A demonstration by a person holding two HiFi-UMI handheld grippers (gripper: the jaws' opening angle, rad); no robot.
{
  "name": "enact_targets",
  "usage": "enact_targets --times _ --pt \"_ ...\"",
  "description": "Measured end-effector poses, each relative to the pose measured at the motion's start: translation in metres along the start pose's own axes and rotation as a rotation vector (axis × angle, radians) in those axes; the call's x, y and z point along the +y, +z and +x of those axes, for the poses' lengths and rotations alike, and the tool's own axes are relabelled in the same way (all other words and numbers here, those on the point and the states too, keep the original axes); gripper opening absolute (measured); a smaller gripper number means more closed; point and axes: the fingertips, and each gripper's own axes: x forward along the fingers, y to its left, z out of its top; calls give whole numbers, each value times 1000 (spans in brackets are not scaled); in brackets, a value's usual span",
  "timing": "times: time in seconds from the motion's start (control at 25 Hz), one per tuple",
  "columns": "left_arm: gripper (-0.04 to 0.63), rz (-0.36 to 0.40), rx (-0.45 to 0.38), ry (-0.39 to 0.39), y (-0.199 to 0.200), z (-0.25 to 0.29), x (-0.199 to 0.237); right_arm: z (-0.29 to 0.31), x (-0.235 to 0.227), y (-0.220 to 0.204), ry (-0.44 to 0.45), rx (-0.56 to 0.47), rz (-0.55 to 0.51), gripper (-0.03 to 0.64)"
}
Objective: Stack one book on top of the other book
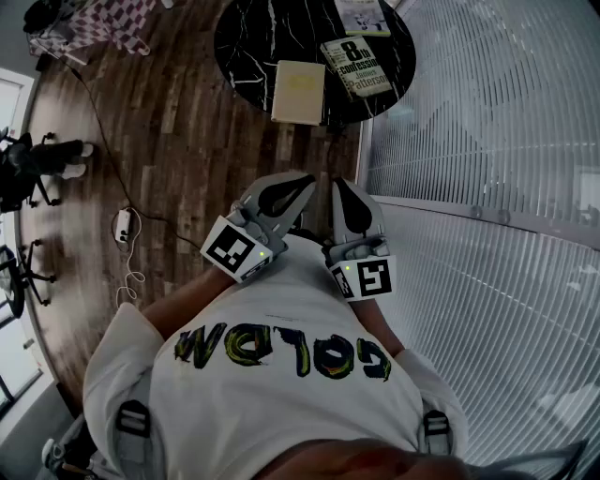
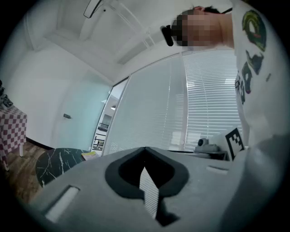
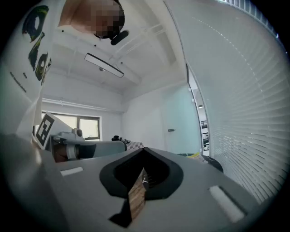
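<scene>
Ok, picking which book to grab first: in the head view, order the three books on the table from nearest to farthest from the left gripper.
From the left gripper:
1. cream book, at the table's near edge.
2. 8th Confession book, right of it, further in.
3. third book, at the far side, partly cut off.

Your head camera looks steeply down over your shirt onto the left gripper and right gripper close below, with the round black table farther off at the top edge. Each gripper camera sits just behind its own jaws and faces level along them across the room. Both catch that table in the distance, and each shows the other gripper at its side.
</scene>
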Motion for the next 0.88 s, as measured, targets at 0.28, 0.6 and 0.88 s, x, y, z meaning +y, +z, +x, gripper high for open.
enact_targets --times 0.28,0.6,0.88 --pt "0 -2 26 8 -10 10 -2 -3 -8 0 26 -12 2 -2" --pt "0 0 34 39 -12 27 -6 -11 -21 8 60 -33 3 0" --pt "0 8 25 44 -16 34 -16 -16 -30 5 75 -29 7 0"
